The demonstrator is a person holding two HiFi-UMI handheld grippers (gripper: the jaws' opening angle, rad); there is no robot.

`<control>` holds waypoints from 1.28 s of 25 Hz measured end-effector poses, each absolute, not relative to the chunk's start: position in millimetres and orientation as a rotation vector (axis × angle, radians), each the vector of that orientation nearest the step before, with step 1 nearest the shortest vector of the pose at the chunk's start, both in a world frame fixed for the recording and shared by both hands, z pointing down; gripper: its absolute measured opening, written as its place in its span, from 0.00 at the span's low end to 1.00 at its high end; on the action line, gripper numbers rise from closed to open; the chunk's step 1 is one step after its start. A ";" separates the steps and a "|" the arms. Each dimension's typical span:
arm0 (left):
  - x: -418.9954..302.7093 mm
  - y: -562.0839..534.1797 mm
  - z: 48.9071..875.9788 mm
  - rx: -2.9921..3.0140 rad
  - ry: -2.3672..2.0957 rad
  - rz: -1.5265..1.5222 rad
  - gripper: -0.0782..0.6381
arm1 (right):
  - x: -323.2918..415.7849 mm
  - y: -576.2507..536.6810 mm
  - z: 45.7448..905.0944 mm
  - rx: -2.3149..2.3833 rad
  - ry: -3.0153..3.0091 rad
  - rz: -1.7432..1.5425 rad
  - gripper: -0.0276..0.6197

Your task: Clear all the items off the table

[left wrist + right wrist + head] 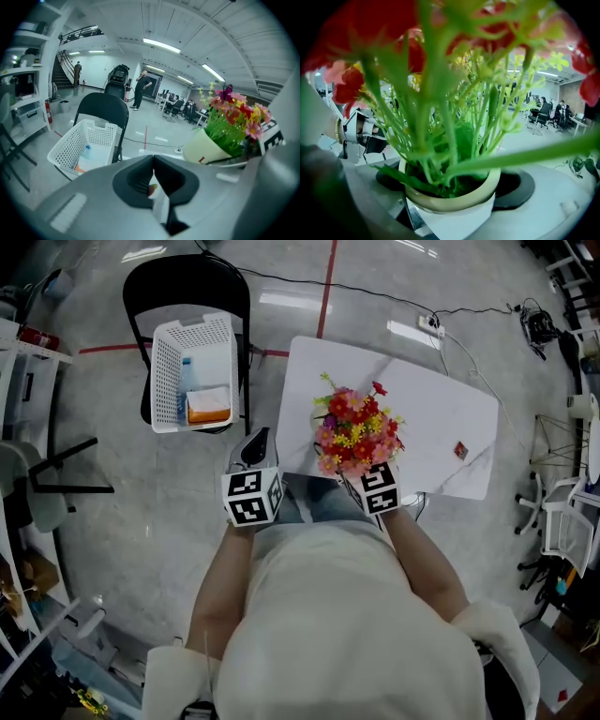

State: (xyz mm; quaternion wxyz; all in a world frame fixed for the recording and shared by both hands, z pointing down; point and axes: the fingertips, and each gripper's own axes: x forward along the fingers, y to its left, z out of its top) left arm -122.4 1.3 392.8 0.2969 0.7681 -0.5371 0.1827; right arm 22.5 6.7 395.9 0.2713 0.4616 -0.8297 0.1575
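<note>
A cream pot of red, pink and yellow artificial flowers (354,431) is lifted over the near edge of the white table (427,399). My right gripper (367,474) is shut on it. In the right gripper view the pot (452,208) sits between the jaws and its stems fill the picture. My left gripper (259,441) hangs left of the table, jaws shut and empty; in its own view the gripper (153,161) shows the pot (205,148) to the right. A small red item (460,450) lies on the table's right part.
A white plastic basket (165,371) holding a bottle and an orange-and-white item rests on a black folding chair (187,282) left of the table. A power strip with cables (431,322) lies on the floor behind. Shelving lines the left wall, and white chairs stand at the right.
</note>
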 end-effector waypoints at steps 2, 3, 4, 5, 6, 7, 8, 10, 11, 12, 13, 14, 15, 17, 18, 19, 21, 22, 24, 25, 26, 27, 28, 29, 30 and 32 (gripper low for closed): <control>-139.0 -0.1 392.9 2.016 -1.453 0.471 0.12 | 5.2 1.8 395.1 1.213 -2.248 0.415 0.86; -147.1 -0.3 393.3 2.003 -1.464 0.464 0.12 | -3.8 -0.4 395.0 1.197 -2.255 0.410 0.86; -155.1 -0.5 393.8 1.992 -1.474 0.457 0.12 | -13.0 -2.8 395.2 1.180 -2.262 0.405 0.86; -163.1 -0.9 394.2 1.982 -1.484 0.451 0.12 | -22.4 -5.3 395.7 1.162 -2.269 0.401 0.86; -171.1 -1.4 394.6 1.972 -1.495 0.447 0.12 | -31.8 -7.8 396.5 1.144 -2.275 0.396 0.86; -178.9 -2.0 395.1 1.963 -1.506 0.445 0.12 | -40.8 -10.1 397.6 1.128 -2.280 0.393 0.86; -186.6 -2.5 395.8 1.954 -1.515 0.443 0.12 | -49.3 -12.2 398.6 1.114 -2.284 0.391 0.86; -202.1 -3.6 397.0 1.937 -1.528 0.439 0.12 | -65.8 -16.0 400.5 1.090 -2.289 0.392 0.86; -210.2 -4.4 397.4 1.929 -1.535 0.436 0.12 | -74.4 -17.9 401.3 1.078 -2.293 0.392 0.86; -218.7 -5.4 397.7 1.920 -1.543 0.434 0.12 | -83.2 -20.2 401.7 1.064 -2.298 0.391 0.86; -227.2 -6.6 397.8 1.911 -1.553 0.432 0.12 | -92.1 -22.5 401.9 1.050 -2.305 0.388 0.86; -235.4 -7.8 397.8 1.902 -1.563 0.429 0.12 | -100.6 -24.8 402.1 1.036 -2.312 0.384 0.86; -243.1 -9.1 397.9 1.893 -1.573 0.426 0.12 | -108.6 -27.0 402.4 1.023 -2.318 0.382 0.86; -256.9 -11.4 398.4 1.876 -1.591 0.419 0.12 | -123.3 -31.4 403.8 0.999 -2.327 0.379 0.86; -263.2 -12.4 398.8 1.869 -1.598 0.416 0.12 | -130.6 -33.8 404.7 0.988 -2.331 0.379 0.86; -269.2 -13.2 399.4 1.862 -1.604 0.414 0.12 | -138.1 -36.2 405.5 0.977 -2.336 0.380 0.86; -280.0 -14.6 400.7 1.851 -1.614 0.414 0.12 | -152.6 -41.1 406.8 0.955 -2.342 0.383 0.86; -285.0 -15.3 401.6 1.846 -1.619 0.415 0.12 | -159.6 -43.7 407.7 0.944 -2.345 0.384 0.86; -294.5 -17.3 404.0 1.836 -1.629 0.417 0.12 | -173.4 -49.3 410.6 0.921 -2.350 0.383 0.86; -299.0 -18.3 405.5 1.832 -1.633 0.417 0.12 | -180.2 -52.2 412.4 0.910 -2.352 0.382 0.86; -303.4 -19.1 407.0 1.827 -1.636 0.417 0.12 | -187.0 -55.1 414.4 0.900 -2.354 0.381 0.86; -307.9 -20.1 408.5 1.822 -1.637 0.417 0.12 | -193.8 -58.1 416.4 0.891 -2.354 0.381 0.86; -312.5 -21.3 409.9 1.818 -1.639 0.417 0.12 | -200.6 -61.3 418.5 0.884 -2.354 0.383 0.86; -317.1 -22.7 411.0 1.814 -1.640 0.418 0.12 | -207.4 -64.5 420.5 0.878 -2.354 0.387 0.86; -321.8 -24.2 412.0 1.811 -1.641 0.418 0.12 | -214.3 -67.7 422.4 0.872 -2.356 0.392 0.86; -331.7 -27.4 414.0 1.806 -1.643 0.419 0.12 | -227.3 -74.3 426.9 0.864 -2.357 0.399 0.86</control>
